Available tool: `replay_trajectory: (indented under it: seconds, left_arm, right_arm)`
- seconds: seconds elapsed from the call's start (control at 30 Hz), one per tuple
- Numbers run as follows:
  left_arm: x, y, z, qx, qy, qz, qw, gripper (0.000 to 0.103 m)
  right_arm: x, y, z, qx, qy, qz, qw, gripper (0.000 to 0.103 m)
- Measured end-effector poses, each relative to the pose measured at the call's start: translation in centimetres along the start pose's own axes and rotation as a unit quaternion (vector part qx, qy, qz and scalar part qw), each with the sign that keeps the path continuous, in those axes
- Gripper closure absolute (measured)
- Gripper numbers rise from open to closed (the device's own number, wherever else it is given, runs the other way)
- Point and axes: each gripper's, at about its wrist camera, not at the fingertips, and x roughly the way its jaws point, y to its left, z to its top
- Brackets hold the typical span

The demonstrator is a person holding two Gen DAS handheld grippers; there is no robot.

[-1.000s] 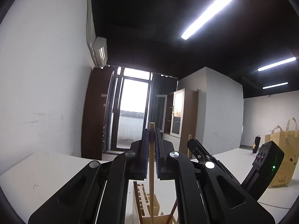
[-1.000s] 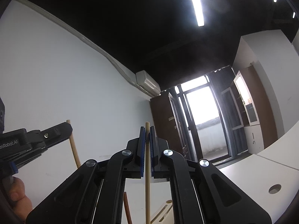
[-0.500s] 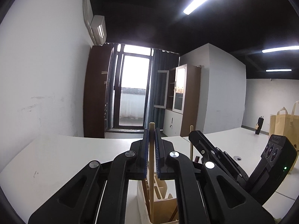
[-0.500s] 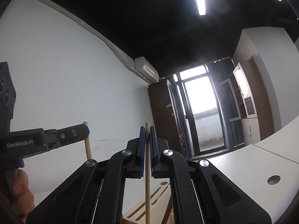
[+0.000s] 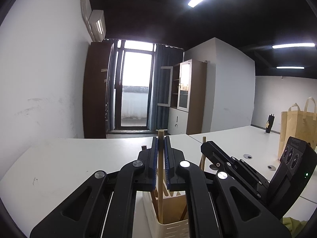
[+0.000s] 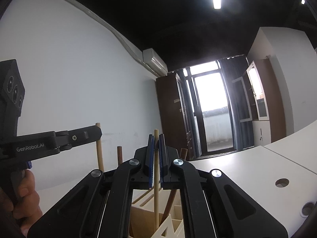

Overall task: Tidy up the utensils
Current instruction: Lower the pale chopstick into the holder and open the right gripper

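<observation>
Lowered since a second ago: both wooden sticks, now dipping into the cream utensil holder [image 5: 174, 226] instead of hanging above it. Left tongs [image 5: 160, 158] clamped tight on one pale stick [image 5: 160, 198], lower end inside a rear compartment; right tongs [image 6: 156, 154] likewise pinched on a second pale stick [image 6: 156, 194], tip down among the holder's dividers [image 6: 168, 224]. Holder standing near the table's [image 5: 59, 168] front edge. Risks from here: stick tips snagging a divider or the darker utensils [image 6: 119, 154] already stowed, tongs bumping one another at close quarters, or the light holder tipping under sideways pressure on release.
</observation>
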Motion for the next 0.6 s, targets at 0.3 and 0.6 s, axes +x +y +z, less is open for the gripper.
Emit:
replay_trajectory:
  seconds: [0.3,0.6]
  left_arm:
    - [-0.7,0.0,-0.1,0.002,0.004,-0.007,1.0,0.097]
    - [-1.1,1.5,0.3,-0.022,0.011,-0.012,0.9996,0.086]
  right_arm:
    - [-0.8,0.0,-0.8,0.002,0.029,0.001,1.0,0.098]
    - [-2.6,0.0,-1.4,0.007,0.039,0.0,0.999,0.097]
